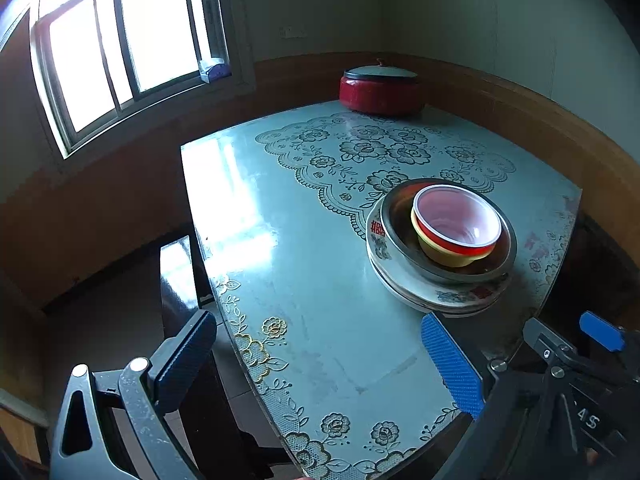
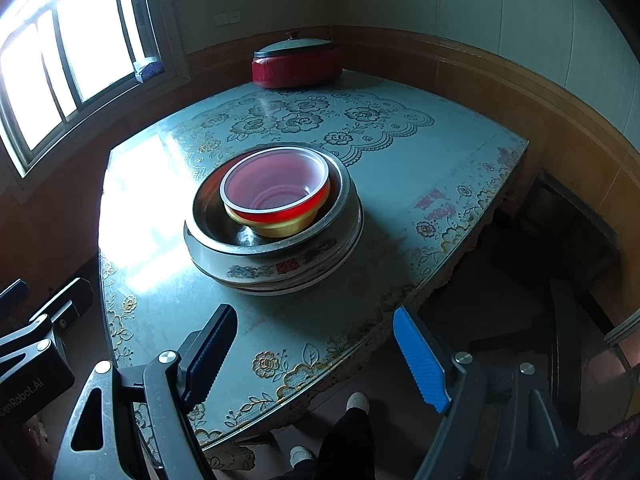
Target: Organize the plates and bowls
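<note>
A stack stands on the table (image 1: 304,280): white flowered plates (image 1: 404,288) at the bottom, a metal bowl (image 1: 394,232) on them, and a red and yellow plastic bowl (image 1: 456,228) inside it. The stack also shows in the right wrist view, with the plates (image 2: 276,274), the metal bowl (image 2: 208,216) and the plastic bowl (image 2: 276,196). My left gripper (image 1: 320,364) is open and empty, held above the table's near edge, short of the stack. My right gripper (image 2: 316,356) is open and empty, near the table's front edge below the stack.
A red lidded pot (image 1: 380,88) stands at the table's far edge by the wall, also in the right wrist view (image 2: 296,64). A window (image 1: 120,48) is at left. A dark chair (image 1: 180,280) stands by the table's left side. The person's feet (image 2: 356,404) show below the table.
</note>
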Motion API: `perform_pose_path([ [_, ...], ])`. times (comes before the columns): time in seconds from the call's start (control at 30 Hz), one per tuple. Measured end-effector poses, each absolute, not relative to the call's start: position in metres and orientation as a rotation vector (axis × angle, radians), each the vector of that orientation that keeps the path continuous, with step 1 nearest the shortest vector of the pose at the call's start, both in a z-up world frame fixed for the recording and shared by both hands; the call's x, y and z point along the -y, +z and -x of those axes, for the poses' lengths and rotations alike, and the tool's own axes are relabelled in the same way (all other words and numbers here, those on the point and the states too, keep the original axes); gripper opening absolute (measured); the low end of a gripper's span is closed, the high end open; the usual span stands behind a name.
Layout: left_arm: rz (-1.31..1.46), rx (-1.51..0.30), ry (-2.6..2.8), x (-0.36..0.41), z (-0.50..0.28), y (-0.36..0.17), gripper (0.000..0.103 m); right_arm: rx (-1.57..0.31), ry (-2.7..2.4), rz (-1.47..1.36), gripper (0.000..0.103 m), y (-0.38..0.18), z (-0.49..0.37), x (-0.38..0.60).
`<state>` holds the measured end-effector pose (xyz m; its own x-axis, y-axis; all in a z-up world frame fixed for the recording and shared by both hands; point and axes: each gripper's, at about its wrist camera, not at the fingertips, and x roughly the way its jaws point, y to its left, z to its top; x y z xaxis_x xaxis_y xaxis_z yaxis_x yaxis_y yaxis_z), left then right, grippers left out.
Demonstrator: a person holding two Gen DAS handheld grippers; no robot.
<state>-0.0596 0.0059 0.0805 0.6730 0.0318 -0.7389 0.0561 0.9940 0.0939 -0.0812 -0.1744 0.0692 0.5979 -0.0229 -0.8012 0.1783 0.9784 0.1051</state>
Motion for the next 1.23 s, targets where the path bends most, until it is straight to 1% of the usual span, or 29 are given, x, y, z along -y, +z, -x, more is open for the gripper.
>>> perform_pose_path([
  [1.23,-0.107,-0.873,-0.05,0.007,0.036,0.07,0.103,-0.943,-0.133,-0.199,0.082,0.062,0.059,0.19],
])
